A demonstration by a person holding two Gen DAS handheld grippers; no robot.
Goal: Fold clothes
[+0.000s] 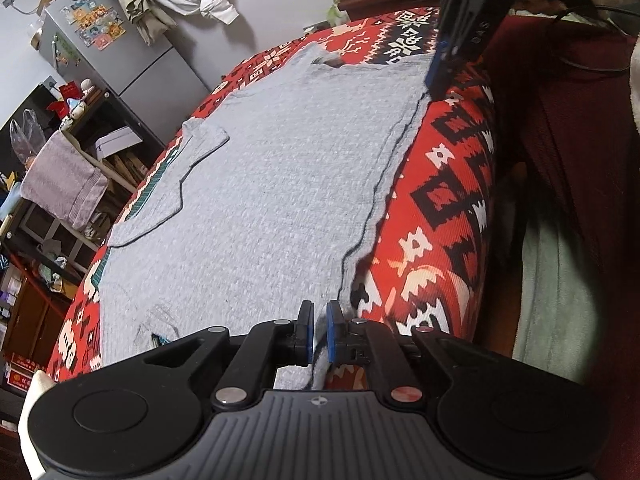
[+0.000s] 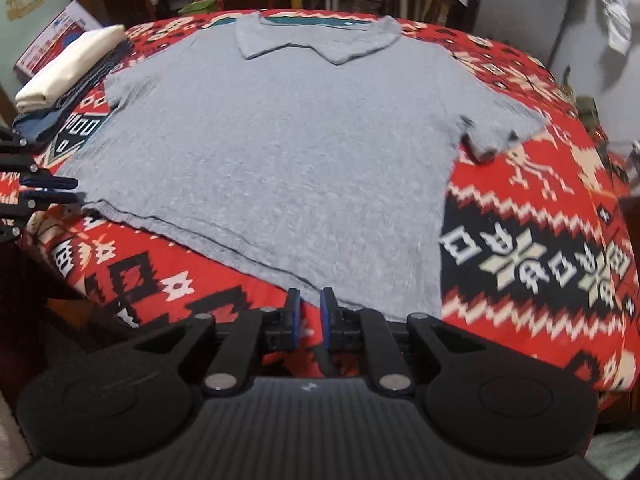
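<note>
Two grippers work the near hem of a grey polo shirt (image 2: 280, 152) spread flat on my red patterned blanket (image 2: 540, 240): the left gripper (image 1: 318, 330) pinches the hem's corner between nearly closed pads, the right gripper (image 2: 309, 318) sits narrowly parted at the hem with red blanket showing between its pads. No label reads clearly; the blanket's blocky white motifs (image 2: 532, 264) resemble letters.

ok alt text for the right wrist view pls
A grey polo shirt lies flat on a red patterned blanket, collar far. The right hand-held gripper sits at its near hem, the left hand-held gripper at the hem's left corner.
</note>
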